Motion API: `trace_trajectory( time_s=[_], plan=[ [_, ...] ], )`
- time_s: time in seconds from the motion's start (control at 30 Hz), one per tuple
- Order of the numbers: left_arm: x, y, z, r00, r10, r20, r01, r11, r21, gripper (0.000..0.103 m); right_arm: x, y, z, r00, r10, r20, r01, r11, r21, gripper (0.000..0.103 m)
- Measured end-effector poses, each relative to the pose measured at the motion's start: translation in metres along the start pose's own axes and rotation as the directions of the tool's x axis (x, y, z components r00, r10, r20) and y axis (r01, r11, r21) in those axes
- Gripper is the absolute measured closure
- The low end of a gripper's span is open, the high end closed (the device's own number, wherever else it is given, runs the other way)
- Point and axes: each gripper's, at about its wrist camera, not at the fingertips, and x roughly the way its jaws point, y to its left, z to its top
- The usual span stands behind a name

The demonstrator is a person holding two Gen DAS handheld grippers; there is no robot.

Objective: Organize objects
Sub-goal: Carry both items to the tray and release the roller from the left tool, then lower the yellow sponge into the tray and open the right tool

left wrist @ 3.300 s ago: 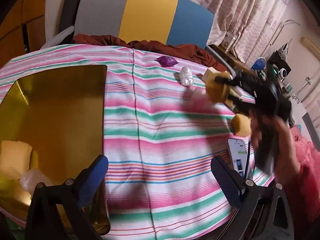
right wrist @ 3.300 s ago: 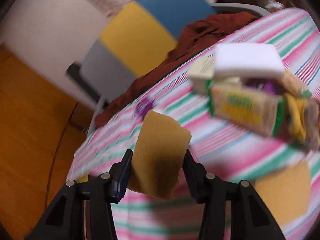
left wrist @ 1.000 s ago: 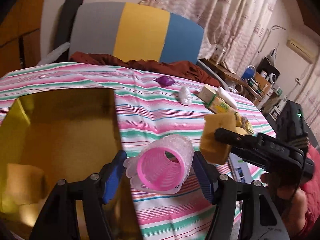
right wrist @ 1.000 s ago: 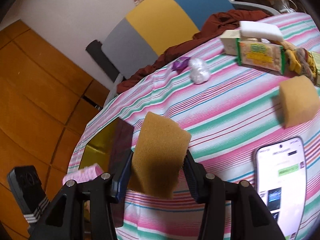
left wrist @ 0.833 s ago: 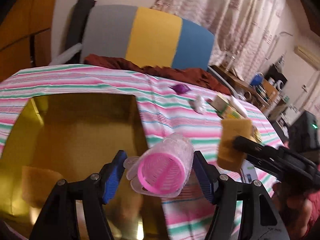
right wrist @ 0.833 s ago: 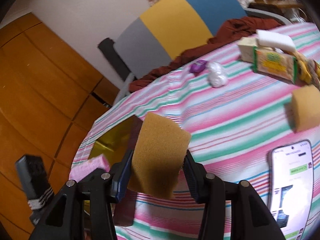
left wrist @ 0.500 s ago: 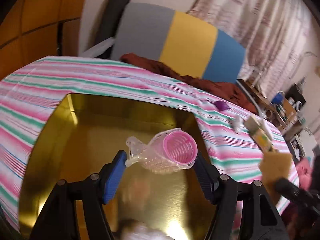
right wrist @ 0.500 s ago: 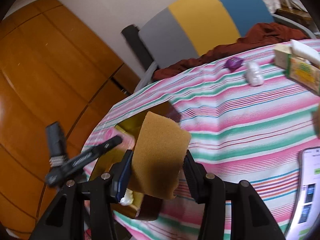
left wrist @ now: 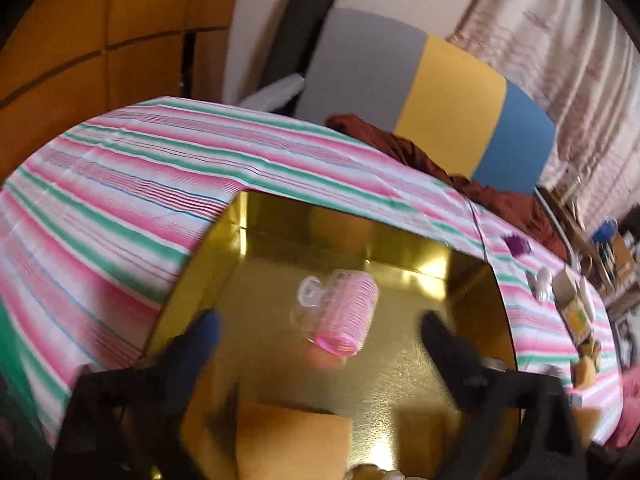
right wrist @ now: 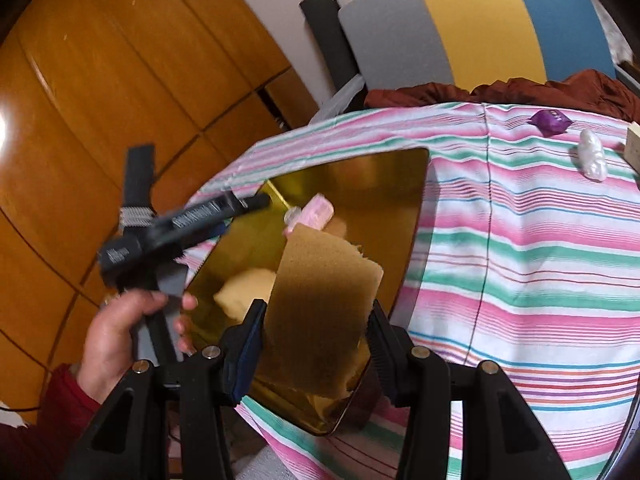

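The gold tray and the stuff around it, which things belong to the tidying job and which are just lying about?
Job:
- gold tray
- pink hair roller, released over the tray
- left gripper, jaws just opened
- brown sponge in the right gripper
- yellow sponge already in the tray

Lying about:
- brown cloth
- chair
- striped tablecloth

White lettering ran along the black body of my left gripper point(right wrist: 256, 202), but blur smeared it past reading. The small purple foil wrapper point(right wrist: 550, 121) carried print too tiny to make out.
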Motion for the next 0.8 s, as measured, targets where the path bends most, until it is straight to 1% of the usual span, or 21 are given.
trace_trajectory(
  time_s=[0.17,0.23,0.4,0.47,0.63,0.73,0.8],
  plan=[
    [-0.016,-0.001,-0.007,0.999,0.013,0.031,-0.012,1.0,-0.022,0.0,0.003,0.011,-0.007,0.998,-0.054,-0.019,0.053,0.996,-0.066,0.05],
    [-0.019,-0.004,-0.008,0.999,0.005,0.031,-0.004,1.0,-0.025,0.0,0.002,0.013,-0.008,0.998,-0.063,-0.022,0.062,0.995,-0.073,0.048],
    [-0.025,-0.006,-0.012,1.0,-0.006,0.019,0.007,0.999,-0.044,0.0,0.0,0.015,-0.006,0.992,-0.129,-0.011,0.128,0.987,-0.101,0.048],
    [-0.03,-0.007,-0.015,1.0,-0.005,0.025,0.007,0.999,-0.048,0.0,-0.002,0.014,-0.006,0.992,-0.125,-0.004,0.124,0.987,-0.105,0.048],
    [-0.044,-0.015,-0.019,0.999,-0.017,0.05,0.019,0.999,-0.047,0.0,-0.012,0.006,-0.003,0.994,-0.107,0.028,0.109,0.992,-0.068,0.048],
    [-0.049,-0.022,-0.021,0.998,-0.039,0.056,0.042,0.998,-0.049,0.0,-0.018,-0.001,-0.002,0.992,-0.121,0.043,0.123,0.991,-0.043,0.048],
    [-0.052,-0.03,-0.022,0.997,-0.054,0.059,0.056,0.998,-0.034,0.0,-0.023,-0.008,0.0,0.99,-0.129,0.054,0.13,0.991,-0.021,0.048]
  ],
)
